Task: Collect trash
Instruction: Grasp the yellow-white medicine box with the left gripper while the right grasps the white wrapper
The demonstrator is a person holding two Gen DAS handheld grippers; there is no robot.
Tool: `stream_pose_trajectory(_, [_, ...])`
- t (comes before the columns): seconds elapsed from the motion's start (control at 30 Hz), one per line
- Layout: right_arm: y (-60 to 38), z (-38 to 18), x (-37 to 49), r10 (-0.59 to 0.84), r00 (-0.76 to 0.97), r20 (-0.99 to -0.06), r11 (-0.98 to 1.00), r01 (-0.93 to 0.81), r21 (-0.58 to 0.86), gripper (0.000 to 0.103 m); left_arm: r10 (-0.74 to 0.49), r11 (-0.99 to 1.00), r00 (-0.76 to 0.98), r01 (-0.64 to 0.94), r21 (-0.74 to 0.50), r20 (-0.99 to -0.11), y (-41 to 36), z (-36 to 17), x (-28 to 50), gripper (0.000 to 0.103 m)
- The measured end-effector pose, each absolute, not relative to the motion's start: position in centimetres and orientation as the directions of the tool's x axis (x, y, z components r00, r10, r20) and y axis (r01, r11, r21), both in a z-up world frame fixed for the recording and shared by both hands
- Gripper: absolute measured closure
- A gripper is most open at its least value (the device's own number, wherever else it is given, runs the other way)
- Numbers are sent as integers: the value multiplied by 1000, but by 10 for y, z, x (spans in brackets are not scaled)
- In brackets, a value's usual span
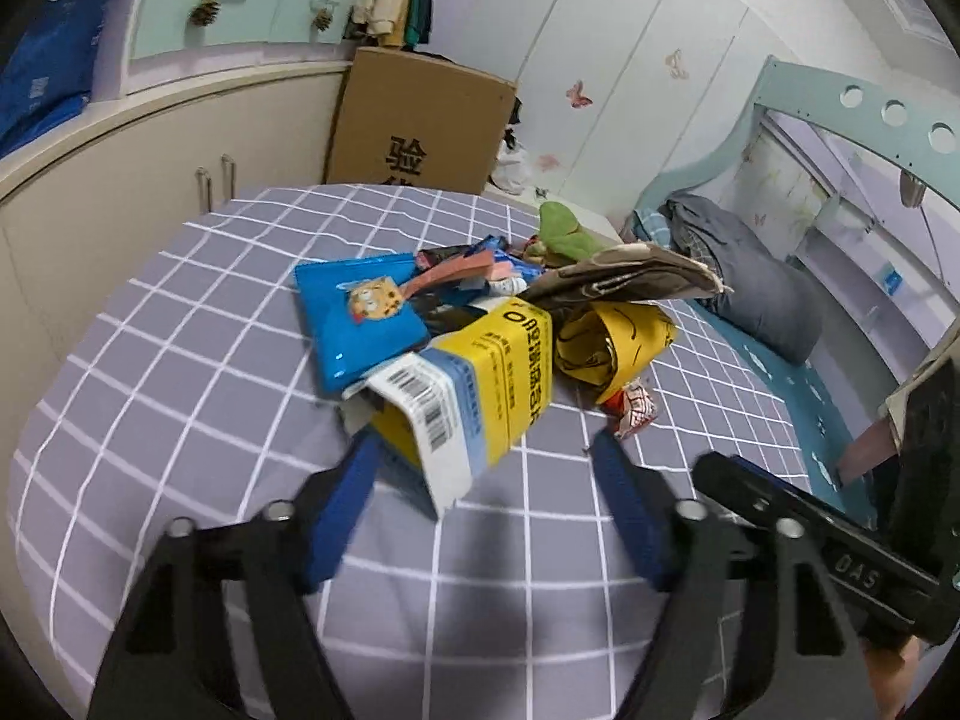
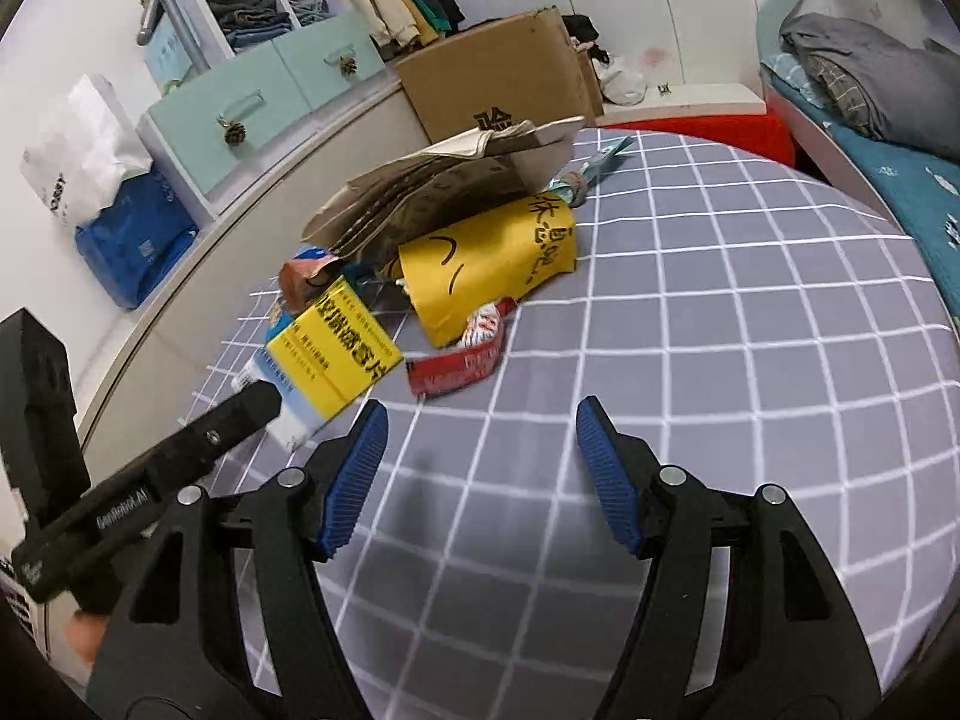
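A heap of trash lies on a round table under a grey checked cloth [image 1: 180,372]. It holds a yellow carton [image 1: 492,372] [image 2: 336,348], a blue cartoon pouch [image 1: 366,324], a crumpled yellow paper bag [image 1: 612,342] [image 2: 486,264], a brown paper bag [image 1: 630,276] [image 2: 444,186] and a red-and-white wrapper [image 1: 633,414] [image 2: 462,360]. My left gripper [image 1: 486,441] is open around the carton's near end: its left pad is at the carton's corner, its right pad stands clear. My right gripper [image 2: 483,407] is open and holds nothing, just short of the wrapper.
A cardboard box [image 1: 420,120] [image 2: 498,78] stands behind the table against a cream cabinet [image 1: 150,180]. A bed with grey bedding [image 1: 738,276] runs along the right. A blue bag [image 2: 138,246] and mint drawers [image 2: 258,102] sit on the cabinet top.
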State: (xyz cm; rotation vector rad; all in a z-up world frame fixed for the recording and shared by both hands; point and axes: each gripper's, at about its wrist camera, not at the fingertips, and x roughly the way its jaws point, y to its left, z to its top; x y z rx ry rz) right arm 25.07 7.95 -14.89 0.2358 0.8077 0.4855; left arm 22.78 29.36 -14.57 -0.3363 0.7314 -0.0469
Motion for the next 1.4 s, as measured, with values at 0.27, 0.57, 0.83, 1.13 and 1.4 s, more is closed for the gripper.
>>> stream_pose_trajectory(0.27, [108, -153, 286, 470, 584, -662, 883, -316, 347, 38, -210, 942, 731, -25, -334, -649, 290, -150, 246, 92])
stream_pose_trajectory(0.57, [120, -159, 303, 444, 547, -710, 890, -359, 280, 72, -137, 966, 768, -35, -255, -625, 275, -139, 230, 101])
stream_pose_trajectory(0.83, [90, -154, 275, 501, 547, -670, 862, -387, 329, 82, -155, 965, 781, -11, -261, -605, 256, -127, 200, 101])
stream_pose_trajectory(1.13, [21, -141, 231, 588, 573, -571, 807, -362, 467, 82, -182, 966, 820, 45, -256, -542, 215, -99, 155, 101])
stream_pose_trajectory(1.4, [-41, -130, 196, 592, 638, -493, 789, -333, 516, 82, -242, 967, 818, 160, -197, -522, 147, -78, 135, 101])
